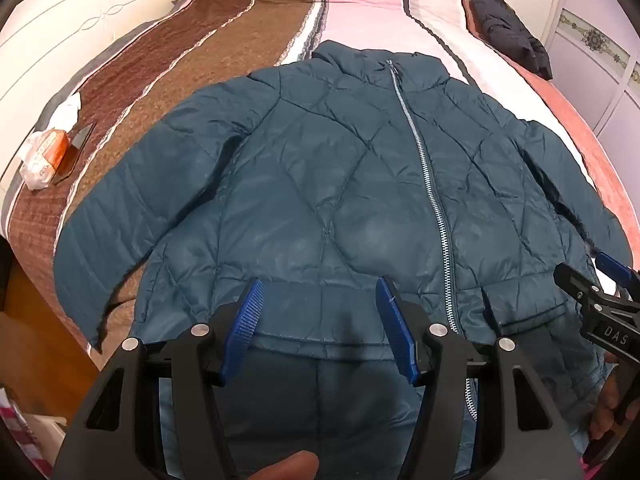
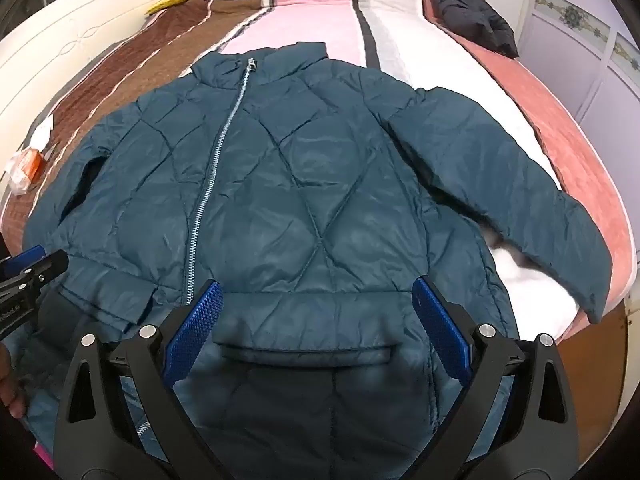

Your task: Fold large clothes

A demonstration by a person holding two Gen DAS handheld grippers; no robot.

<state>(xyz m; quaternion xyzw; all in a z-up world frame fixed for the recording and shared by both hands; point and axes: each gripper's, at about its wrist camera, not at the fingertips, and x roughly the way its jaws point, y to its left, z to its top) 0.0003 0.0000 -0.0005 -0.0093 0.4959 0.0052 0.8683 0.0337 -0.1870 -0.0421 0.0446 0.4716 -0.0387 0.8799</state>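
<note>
We have the teal jacket [image 1: 340, 184] spread flat, front up and zipped, on the striped bedspread [image 1: 360, 8], sleeves out for folding. Above the jacket's hem, our left gripper [image 1: 320, 320] and right gripper [image 2: 316, 320] hover with jaws apart, gripping nothing, ready to pinch fabric.

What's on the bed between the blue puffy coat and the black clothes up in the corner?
Nothing. In the right wrist view, only bare striped bedspread shows between the teal jacket and the black garment.
</note>
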